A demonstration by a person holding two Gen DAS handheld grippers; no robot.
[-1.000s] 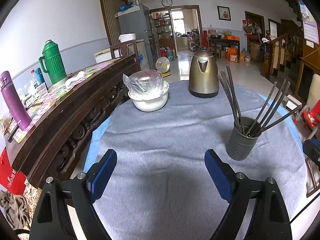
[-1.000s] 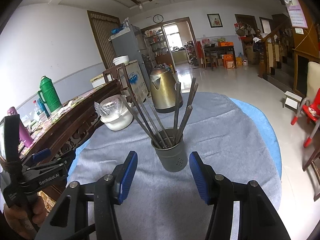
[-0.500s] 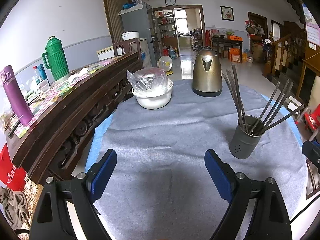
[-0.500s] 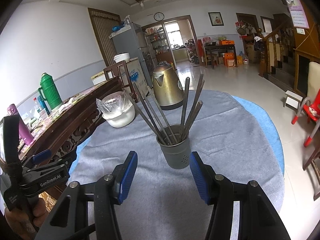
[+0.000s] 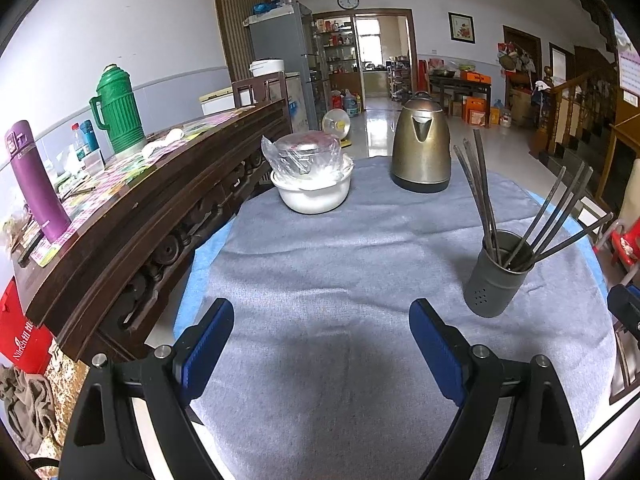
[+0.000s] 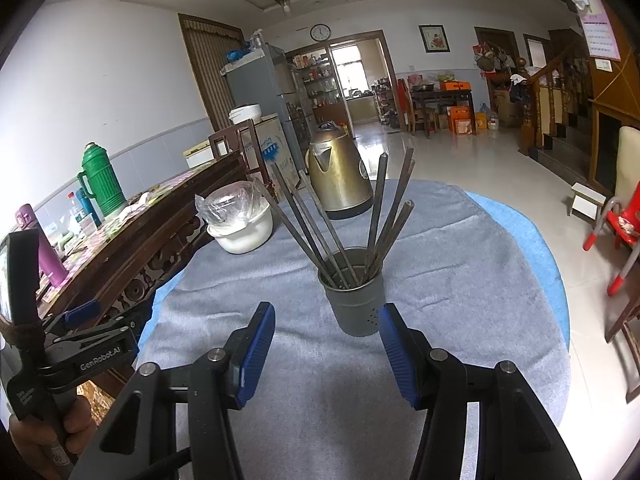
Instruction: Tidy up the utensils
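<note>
A grey perforated utensil cup [image 5: 498, 274] [image 6: 354, 294] stands on the round table's grey cloth [image 5: 340, 264] [image 6: 460, 264]. Several dark chopsticks [image 5: 484, 196] [image 6: 376, 208] fan out of it. My left gripper [image 5: 320, 332] hangs open over bare cloth, to the left of the cup and nearer than it. My right gripper [image 6: 328, 340] is open with nothing between its blue pads; the cup stands just beyond its fingertips. In the right wrist view the left gripper's body [image 6: 60, 356] shows at the left edge, held by a hand [image 6: 36, 436].
A white bowl [image 5: 312, 196] [image 6: 244, 232] holding a plastic-wrapped metal pot and a bronze kettle [image 5: 420, 152] [image 6: 340, 178] stand at the table's far side. A dark wooden sideboard [image 5: 132, 208] with a green thermos [image 5: 118, 110] and purple flask [image 5: 36, 188] runs along the left.
Both views have shifted slightly: the cup, bowl and kettle sit a little lower and nearer in frame. Neither gripper's jaws have changed.
</note>
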